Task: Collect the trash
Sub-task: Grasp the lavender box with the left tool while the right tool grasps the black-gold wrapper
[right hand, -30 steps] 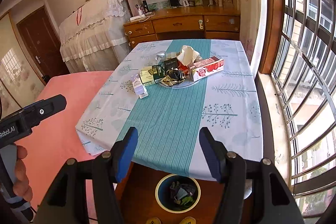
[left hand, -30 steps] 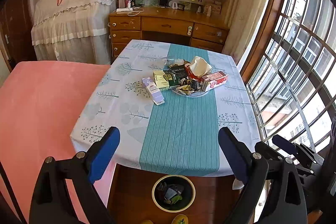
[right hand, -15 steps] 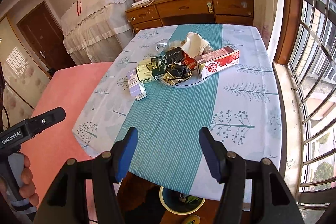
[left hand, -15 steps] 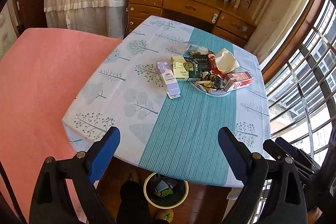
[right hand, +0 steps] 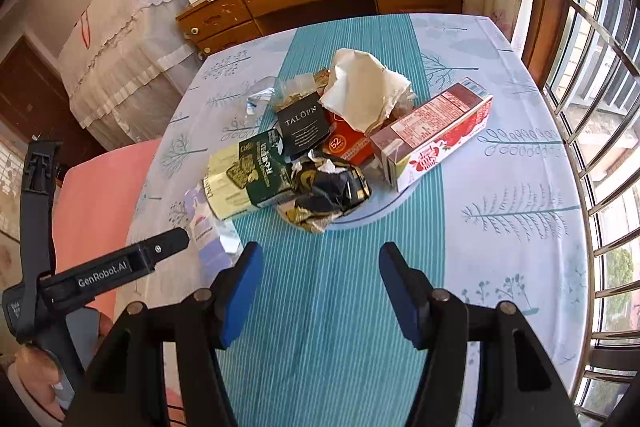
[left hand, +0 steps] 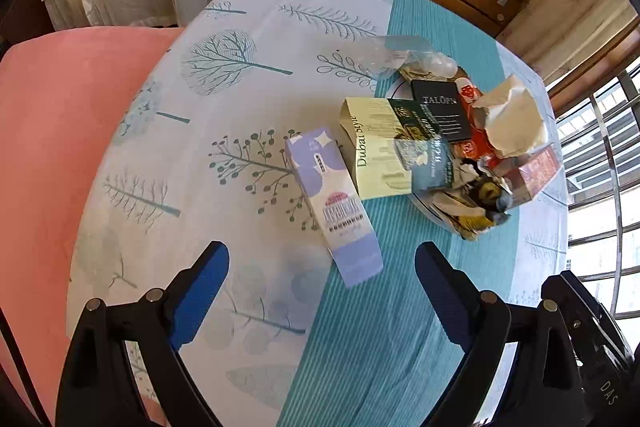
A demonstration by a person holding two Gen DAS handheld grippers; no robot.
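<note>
Hovering with spread blue fingers [left hand: 200,291], the left gripper [left hand: 322,267] faces the lilac cardboard box [left hand: 332,207] on the table [left hand: 240,67], probably because it lies nearest; the right gripper [right hand: 320,279] is spread too.

"TALOPN" black box [right hand: 303,125]; "Dubai Style" cream box [left hand: 374,155]

Two wrist cameras look down over one table of trash.

The left wrist camera looks forward and down past its open left claw [left hand: 322,287], with the purple box [left hand: 334,207] just ahead of the tips and the trash pile [left hand: 448,143] further ahead to the right. The right wrist camera looks over its open right claw [right hand: 320,289] at the same trash pile [right hand: 336,147] straight ahead, fairly near. Both views share the tablecloth [left hand: 240,99] [right hand: 500,187], and the right view also catches the left claw's body at its left.
</note>
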